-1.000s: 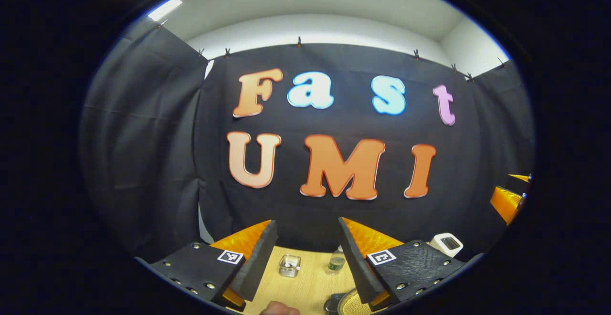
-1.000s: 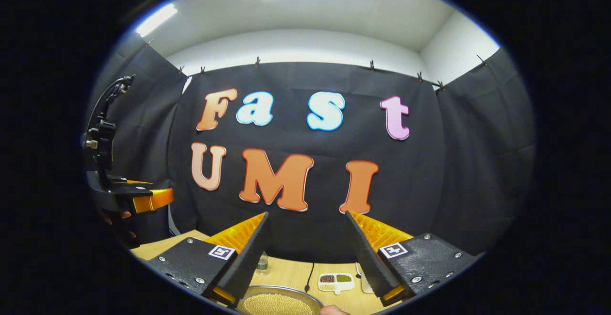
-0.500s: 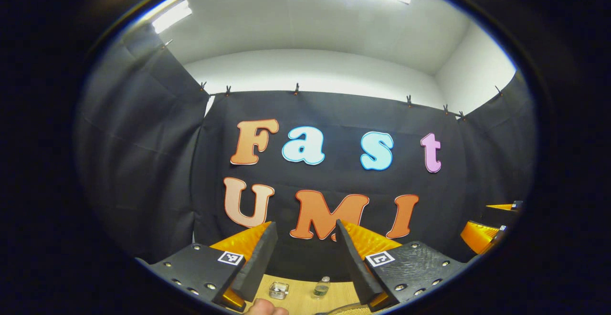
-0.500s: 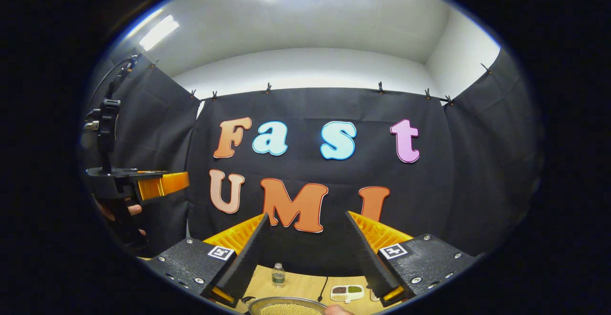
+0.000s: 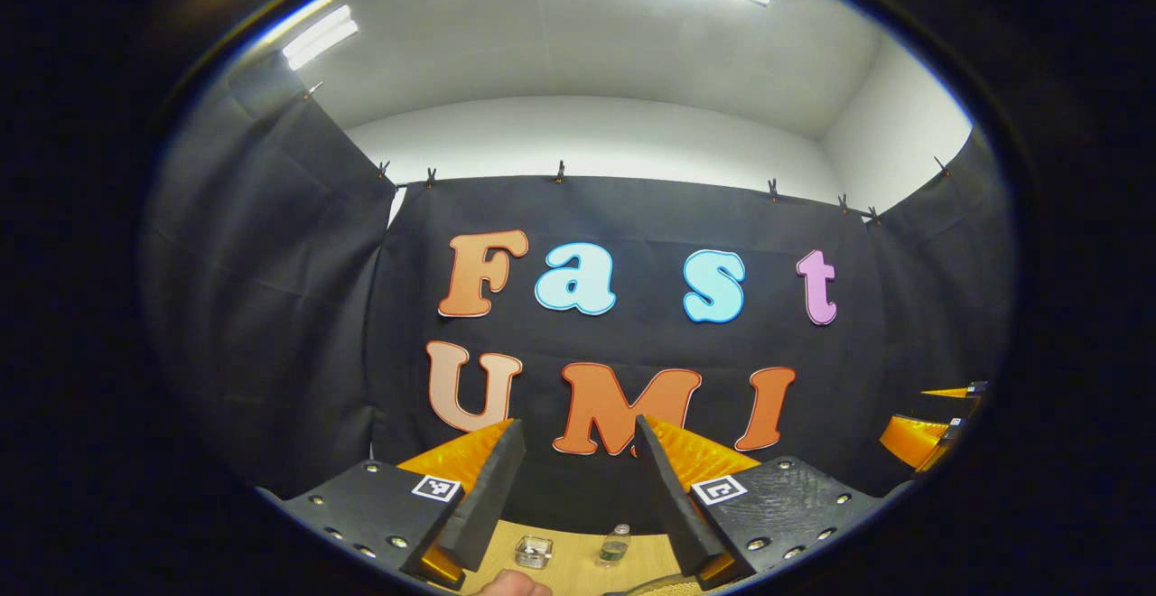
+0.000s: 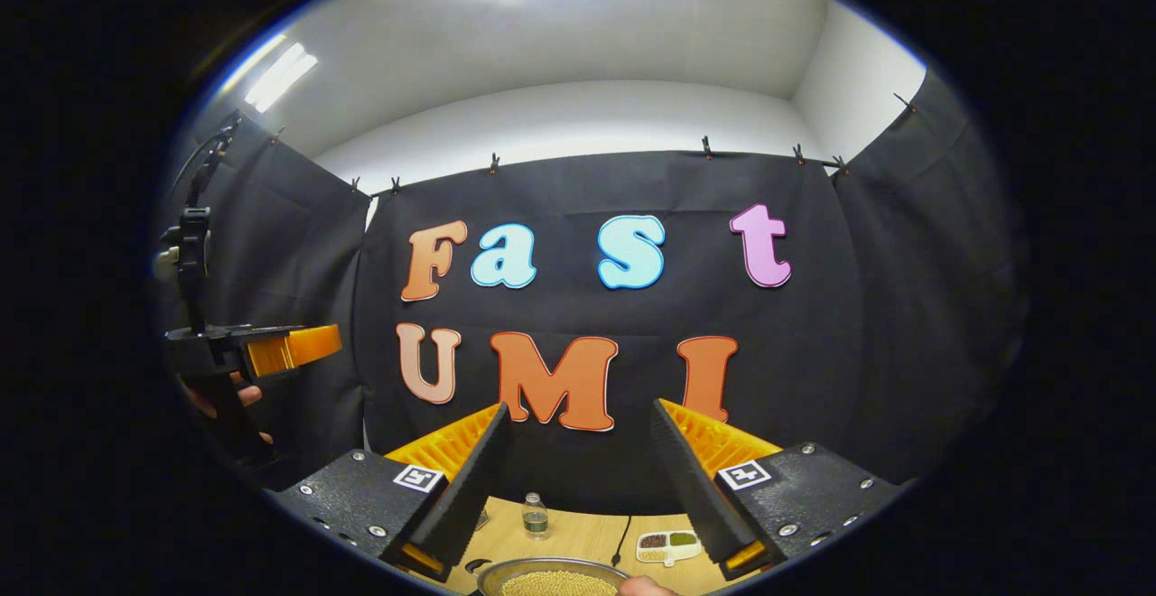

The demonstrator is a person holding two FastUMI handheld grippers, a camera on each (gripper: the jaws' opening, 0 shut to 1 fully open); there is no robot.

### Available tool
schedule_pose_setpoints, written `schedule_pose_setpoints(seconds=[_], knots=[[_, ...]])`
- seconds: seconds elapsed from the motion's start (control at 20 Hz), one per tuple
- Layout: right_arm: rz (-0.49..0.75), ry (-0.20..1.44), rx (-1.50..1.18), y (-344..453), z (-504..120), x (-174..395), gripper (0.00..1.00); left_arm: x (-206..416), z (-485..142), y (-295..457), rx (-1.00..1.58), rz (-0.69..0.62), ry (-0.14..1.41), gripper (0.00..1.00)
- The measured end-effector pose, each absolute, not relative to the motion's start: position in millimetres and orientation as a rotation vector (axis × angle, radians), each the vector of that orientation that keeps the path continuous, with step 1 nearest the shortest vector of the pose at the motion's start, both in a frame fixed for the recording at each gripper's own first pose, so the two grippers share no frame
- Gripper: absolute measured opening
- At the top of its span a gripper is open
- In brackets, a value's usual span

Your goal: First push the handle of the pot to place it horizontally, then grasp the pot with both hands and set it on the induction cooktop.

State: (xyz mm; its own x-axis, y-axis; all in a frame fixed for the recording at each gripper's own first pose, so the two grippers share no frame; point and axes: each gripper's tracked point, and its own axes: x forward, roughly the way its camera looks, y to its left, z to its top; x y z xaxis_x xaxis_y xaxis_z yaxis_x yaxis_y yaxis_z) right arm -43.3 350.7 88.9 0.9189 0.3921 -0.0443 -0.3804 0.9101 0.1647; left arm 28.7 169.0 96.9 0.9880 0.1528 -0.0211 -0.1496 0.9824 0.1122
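We hold both grippers raised and level, pointing at the booth's black cloth wall, well above a wooden table (image 6: 578, 537) that shows as a thin strip at the bottom of each view.

In the left gripper view, our left gripper (image 5: 573, 474) has its fingers spread wide with nothing between them. Past them, on the table, sit a small clear box (image 5: 533, 551) and a little bottle (image 5: 613, 544). At the bottom edge, part of a hand (image 5: 510, 587) shows. At the far right, our right gripper's fingers poke into the picture.

In the right gripper view, our right gripper (image 6: 578, 470) is likewise spread and empty. Below it, at the very bottom edge, we see the far rim of the pot (image 6: 553, 580), a round metal vessel filled with small yellowish grains. Its handle is hard to make out; a small dark stub at the rim's left may be part of it. Behind the pot lie a bottle, a dark cable (image 6: 621, 537) and a small white tray (image 6: 668, 544) with brown and green contents. We cannot pick out the cooktop here.

We judge that the first step has not begun: the pot is untouched. Next we need to tip both grippers downward to bring pot and handle into sight, then lower one beside the handle and nudge it sideways until it lies horizontal.
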Motion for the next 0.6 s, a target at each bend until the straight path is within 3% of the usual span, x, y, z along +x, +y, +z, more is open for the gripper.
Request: schedule_pose_setpoints(seconds=[0.6], knots=[[0.42, 0.024, 0.158, 357, 109, -39, 0.95, 32, 101, 152, 0.094, 0.079, -0.001, 0.77]])
